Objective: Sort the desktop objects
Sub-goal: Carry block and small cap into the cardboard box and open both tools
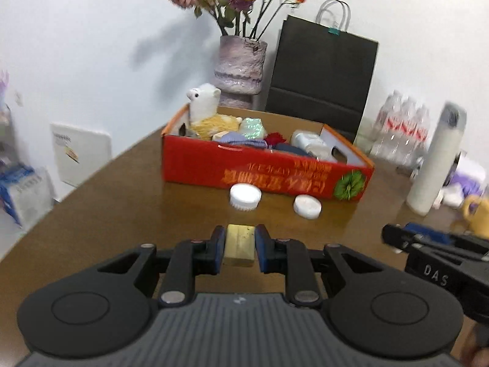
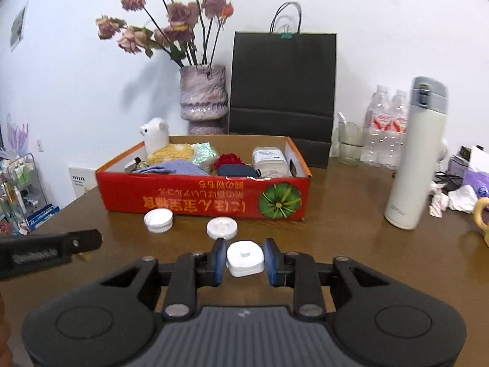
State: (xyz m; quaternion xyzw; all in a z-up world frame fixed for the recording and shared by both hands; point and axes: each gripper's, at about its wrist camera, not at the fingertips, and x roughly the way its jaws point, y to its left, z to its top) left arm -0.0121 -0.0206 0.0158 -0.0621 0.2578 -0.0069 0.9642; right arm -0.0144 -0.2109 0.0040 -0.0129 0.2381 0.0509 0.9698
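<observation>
Both grippers are loaded, and the move ahead turns on where the red box (image 1: 266, 168) lies from each of them. The left gripper (image 1: 239, 246) is clamped narrow on a small yellowish block (image 1: 240, 244), its blue pads touching the block's two sides; the block's long axis runs straight forward along the fingers, toward 12 o'clock. From this gripper the box sits ahead at about 12 to 1 o'clock, its long side lying roughly crosswise and slanted, with the left end farther and the right end nearer. The right gripper (image 2: 244, 260) has its jaws around a small white plug-like piece (image 2: 245, 258); they look closed on it, though the left pad shows a thin gap, so contact there is uncertain. For this gripper the box (image 2: 201, 195) lies at about 11 to 12 o'clock, its long red wall nearly square to the fingers. Two white caps (image 2: 159, 220) and (image 2: 222, 227) rest on the brown table (image 2: 336, 244) between the grippers and the box, just beside its front wall. In the left view the right gripper (image 1: 394, 238) shows at 3 o'clock, level with the left one. Neither looks clearly nearer the box; each would need to lift over the front wall and the caps before releasing inside.
</observation>
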